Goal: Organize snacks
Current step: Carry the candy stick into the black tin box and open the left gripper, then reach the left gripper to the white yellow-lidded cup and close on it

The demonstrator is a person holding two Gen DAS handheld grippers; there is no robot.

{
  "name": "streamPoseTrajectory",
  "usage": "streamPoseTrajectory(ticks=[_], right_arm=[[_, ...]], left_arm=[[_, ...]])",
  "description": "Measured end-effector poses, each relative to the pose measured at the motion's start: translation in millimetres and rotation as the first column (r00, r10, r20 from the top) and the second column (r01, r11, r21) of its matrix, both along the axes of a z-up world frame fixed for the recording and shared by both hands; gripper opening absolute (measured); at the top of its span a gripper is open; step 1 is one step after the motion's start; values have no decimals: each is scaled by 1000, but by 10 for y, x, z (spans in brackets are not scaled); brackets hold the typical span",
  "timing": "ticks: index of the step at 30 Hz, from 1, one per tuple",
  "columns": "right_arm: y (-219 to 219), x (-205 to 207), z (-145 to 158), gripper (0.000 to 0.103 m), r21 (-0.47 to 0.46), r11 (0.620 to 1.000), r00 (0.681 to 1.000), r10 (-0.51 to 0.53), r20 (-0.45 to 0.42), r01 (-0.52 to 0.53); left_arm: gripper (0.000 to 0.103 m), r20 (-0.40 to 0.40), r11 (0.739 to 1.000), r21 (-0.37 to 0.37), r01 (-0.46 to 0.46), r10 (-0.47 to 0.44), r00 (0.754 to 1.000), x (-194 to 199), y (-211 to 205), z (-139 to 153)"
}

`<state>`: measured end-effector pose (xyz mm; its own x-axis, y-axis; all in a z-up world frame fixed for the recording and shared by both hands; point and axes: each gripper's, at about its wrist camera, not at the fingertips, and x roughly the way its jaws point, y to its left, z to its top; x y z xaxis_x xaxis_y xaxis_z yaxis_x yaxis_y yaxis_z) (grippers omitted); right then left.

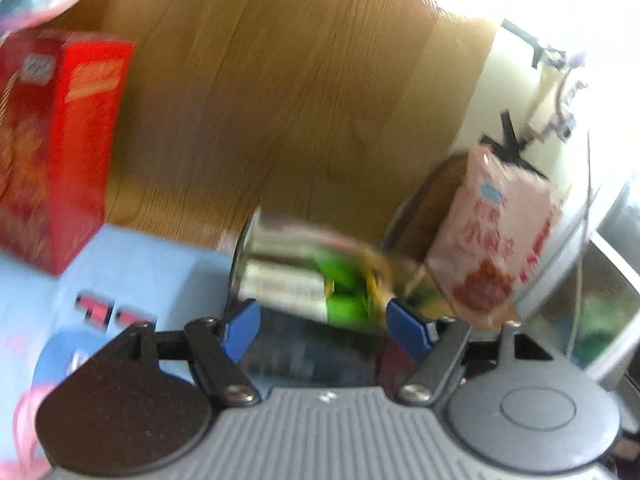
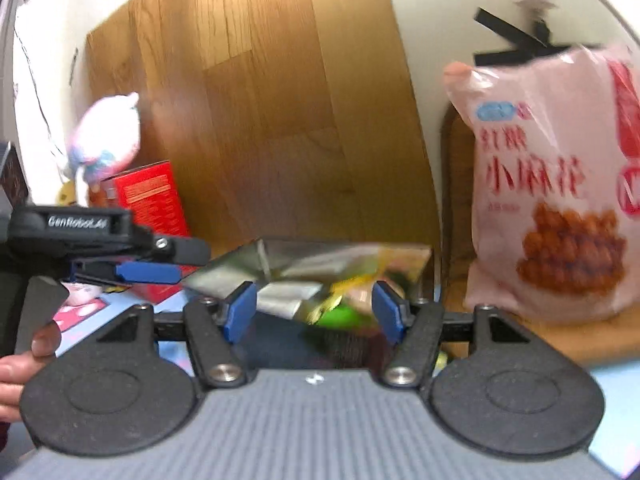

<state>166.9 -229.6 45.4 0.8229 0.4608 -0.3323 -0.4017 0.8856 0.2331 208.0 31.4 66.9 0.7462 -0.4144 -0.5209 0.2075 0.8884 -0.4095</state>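
Observation:
A crumpled silver and green snack packet (image 1: 320,280) (image 2: 320,268) lies on the table between both grippers, blurred in both views. My left gripper (image 1: 326,328) is open around one end of it, and its blue pads (image 1: 242,330) flank the packet without clearly pressing it. My right gripper (image 2: 314,312) is open around the other end in the same way. In the right wrist view the left gripper (image 2: 160,273) comes in from the left, its tip at the packet's corner. A pink snack bag (image 2: 552,184) (image 1: 492,240) stands upright to the right.
A red box (image 1: 60,140) (image 2: 154,200) stands at the left, with a pink and white plush toy (image 2: 108,140) behind it. The pink bag stands on a wooden board (image 2: 560,340). A wood panel (image 2: 280,120) backs the blue table cover (image 1: 152,256). A person's hand (image 2: 20,364) holds the left gripper.

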Motion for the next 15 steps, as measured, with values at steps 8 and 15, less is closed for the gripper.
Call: streamPoseTrajectory(ticks=[8, 15], right_arm=[[-67, -337, -385, 64, 24, 998, 974, 59, -220, -56], [25, -801, -268, 65, 138, 971, 959, 218, -182, -194]], left_arm=[[72, -139, 999, -32, 5, -9, 990, -653, 282, -410], [72, -111, 991, -113, -78, 66, 992, -1190, 780, -399]])
